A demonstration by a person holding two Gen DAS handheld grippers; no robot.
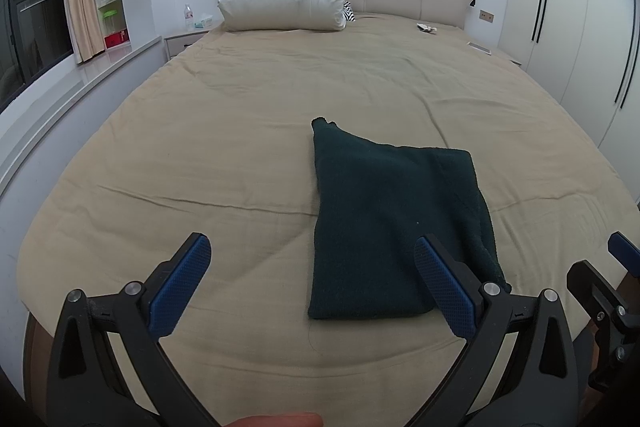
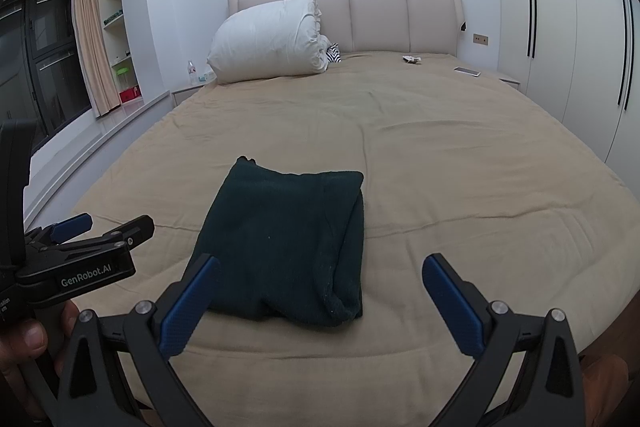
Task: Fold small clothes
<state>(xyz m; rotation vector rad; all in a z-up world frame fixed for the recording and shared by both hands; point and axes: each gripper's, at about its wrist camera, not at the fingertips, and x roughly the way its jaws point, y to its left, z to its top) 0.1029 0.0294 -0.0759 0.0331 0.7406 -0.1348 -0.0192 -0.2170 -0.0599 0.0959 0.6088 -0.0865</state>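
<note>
On the near part of the bed (image 1: 200, 131) lies the dark green garment (image 1: 396, 227), apparently already folded. Left gripper (image 1: 312, 283) and right gripper (image 2: 320, 299) hover just before it, both spread, holding nothing. Next likely calls for pinching its near edge.

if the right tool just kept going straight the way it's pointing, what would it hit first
Probably the tan bedsheet: the open right tool points just right of the folded dark green fleece garment, whose right edge it might brush; depth is unclear.

dark green garment (image 1: 396, 227) | fuzzy knit | folded into a rough rectangle, one far corner sticking out | flat on bed (image 1: 240, 131), near its foot
</note>
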